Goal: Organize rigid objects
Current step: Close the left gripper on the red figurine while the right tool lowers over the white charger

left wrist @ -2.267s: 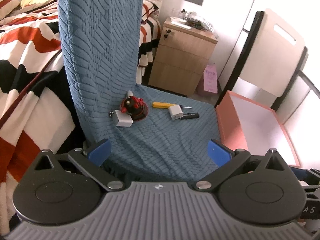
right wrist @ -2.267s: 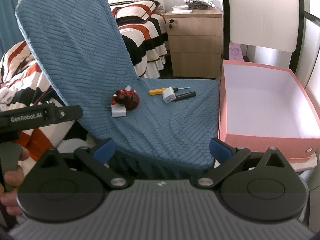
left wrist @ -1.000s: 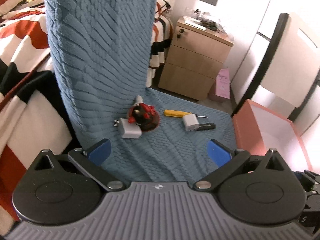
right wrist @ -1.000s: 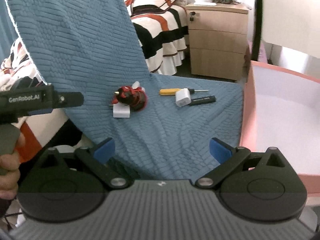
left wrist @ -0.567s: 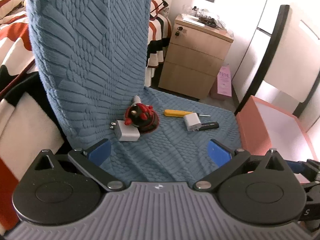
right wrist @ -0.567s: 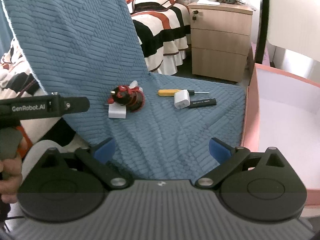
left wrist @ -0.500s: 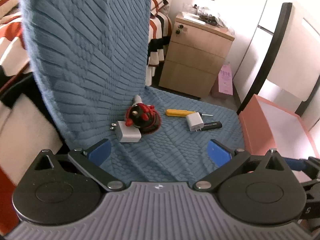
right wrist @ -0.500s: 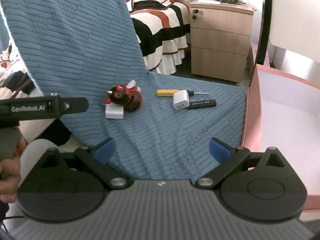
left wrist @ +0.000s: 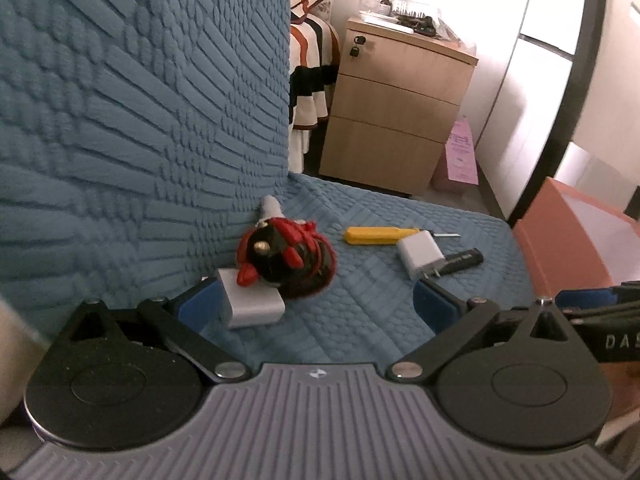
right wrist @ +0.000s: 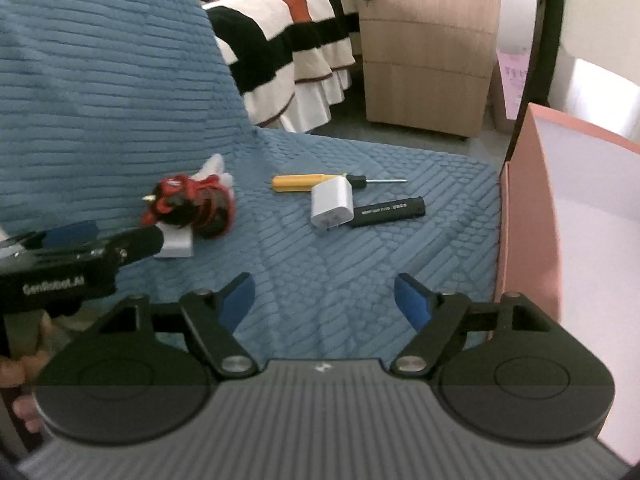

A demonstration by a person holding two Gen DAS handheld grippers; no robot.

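Note:
On the blue quilted chair seat lie a red-and-black toy, a white charger in front of it, a second white charger, a yellow screwdriver and a black pen-like stick. My left gripper is open, just short of the near charger and the toy. My right gripper is open and empty, a little short of the second charger, the screwdriver and the black stick. The toy shows left of them.
A pink open box stands right of the seat; it also shows in the left wrist view. The blue chair back rises at the left. A wooden drawer unit and a striped bed lie behind.
Both grippers have moved forward and down toward the seat; the objects now look larger and closer. The right gripper's fingers stand somewhat closer together. Nothing has been picked up.

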